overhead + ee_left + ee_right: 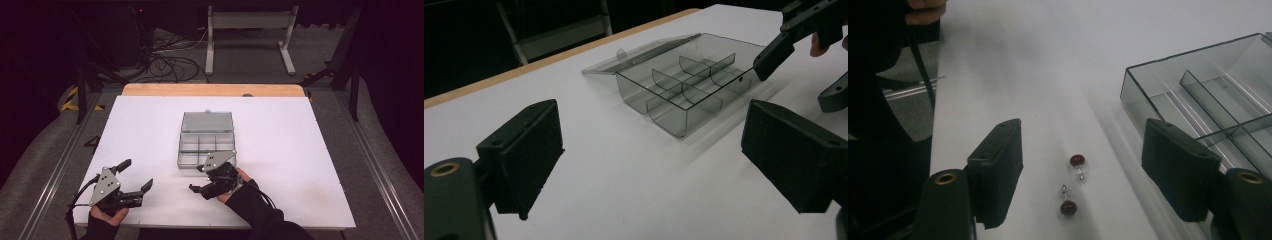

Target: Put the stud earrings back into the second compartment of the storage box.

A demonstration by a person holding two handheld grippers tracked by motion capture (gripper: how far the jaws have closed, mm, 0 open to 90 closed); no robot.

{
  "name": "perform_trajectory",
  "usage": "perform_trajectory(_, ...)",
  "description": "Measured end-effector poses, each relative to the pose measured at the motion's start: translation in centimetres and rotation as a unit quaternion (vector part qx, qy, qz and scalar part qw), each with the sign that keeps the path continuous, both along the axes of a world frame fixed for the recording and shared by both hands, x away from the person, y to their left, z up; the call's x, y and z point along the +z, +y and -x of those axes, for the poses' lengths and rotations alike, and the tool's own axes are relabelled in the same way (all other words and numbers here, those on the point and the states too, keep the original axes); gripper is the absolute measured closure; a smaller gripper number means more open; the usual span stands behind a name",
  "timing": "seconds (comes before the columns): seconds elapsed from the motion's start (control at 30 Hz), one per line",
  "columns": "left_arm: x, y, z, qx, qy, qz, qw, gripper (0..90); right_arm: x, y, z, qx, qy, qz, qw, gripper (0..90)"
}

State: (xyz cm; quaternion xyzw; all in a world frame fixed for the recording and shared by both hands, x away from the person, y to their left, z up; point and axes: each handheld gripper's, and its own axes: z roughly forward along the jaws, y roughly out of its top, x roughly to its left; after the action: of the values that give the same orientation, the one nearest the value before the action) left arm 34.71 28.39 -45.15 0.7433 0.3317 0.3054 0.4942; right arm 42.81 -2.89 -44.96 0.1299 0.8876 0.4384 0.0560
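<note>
A clear plastic compartment box (206, 145) lies in the middle of the white table (300, 150), its lid (207, 121) folded flat behind it. In the right gripper view two small dark red ball earrings (1077, 160) (1068, 207) lie on the table beside the box (1208, 100). My right gripper (1088, 150) hovers low over them with its jaws apart on either side, not touching them. Seen from above, that right gripper (197, 179) is just in front of the box. My left gripper (136, 175) rests near the front left corner, open and empty, facing the box (684, 90).
The table's far edge is a wooden strip (210, 90). Beyond it on the floor are a white stand (247, 30) and loose cables (170, 65). The right gripper (804, 75) also shows at the upper right of the left gripper view.
</note>
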Motion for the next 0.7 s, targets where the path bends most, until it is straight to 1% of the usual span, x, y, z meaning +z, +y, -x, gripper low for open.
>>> perform_trajectory(0.03,0.0,0.0,0.0,0.001,0.001,0.001,1.0,10.2,-0.3,0.4,0.0,0.001,-0.003,0.006,1.0,37.4)
perform_trajectory(0.07,0.0,0.0,0.0,0.001,0.001,0.001,1.0,10.2,-0.3,0.4,0.0,0.001,-0.003,0.006,1.0,37.4)
perform_trajectory(0.13,0.0,0.0,0.0,0.0,0.0,-0.001,1.0,10.2,-0.5,0.7,-0.1,0.002,-0.004,0.014,0.9999,40.2)
perform_trajectory(0.17,0.0,0.0,0.0,0.0,0.0,0.0,1.0,10.2,-0.8,1.0,-0.2,0.003,-0.002,0.019,0.9998,42.5)
perform_trajectory(0.23,0.0,0.0,0.0,0.0,0.001,0.0,1.0,10.2,-0.9,1.1,-0.2,0.003,-0.002,0.022,0.9998,43.7)
perform_trajectory(0.27,0.0,0.0,0.0,0.0,0.0,-0.001,1.0,10.2,-1.2,1.5,-0.3,0.002,0.0,0.031,0.9995,46.5)
perform_trajectory(0.3,0.0,0.0,0.0,0.0,0.0,-0.001,1.0,10.2,-1.2,1.5,-0.3,0.002,0.0,0.031,0.9995,46.5)
perform_trajectory(0.4,0.0,0.0,0.0,0.0,0.002,-0.001,1.0,10.2,-1.6,1.9,-0.5,0.005,0.004,0.04,0.9992,50.5)
perform_trajectory(0.43,0.0,0.0,0.0,-0.001,0.001,-0.004,1.0,10.3,-1.8,2.1,-0.5,0.006,0.004,0.046,0.9989,52.8)
perform_trajectory(0.57,0.0,0.0,0.0,-0.001,0.001,-0.004,1.0,10.3,-2.1,2.4,-0.6,0.007,0.006,0.053,0.9985,56.1)
perform_trajectory(0.63,0.0,0.0,0.0,-0.001,0.001,-0.004,1.0,10.2,-2.4,2.6,-0.8,0.009,0.003,0.063,0.998,59.4)
perform_trajectory(0.7,0.0,0.0,0.0,-0.001,0.001,-0.004,1.0,10.2,-2.4,2.7,-0.8,0.007,0.004,0.064,0.9979,60.3)
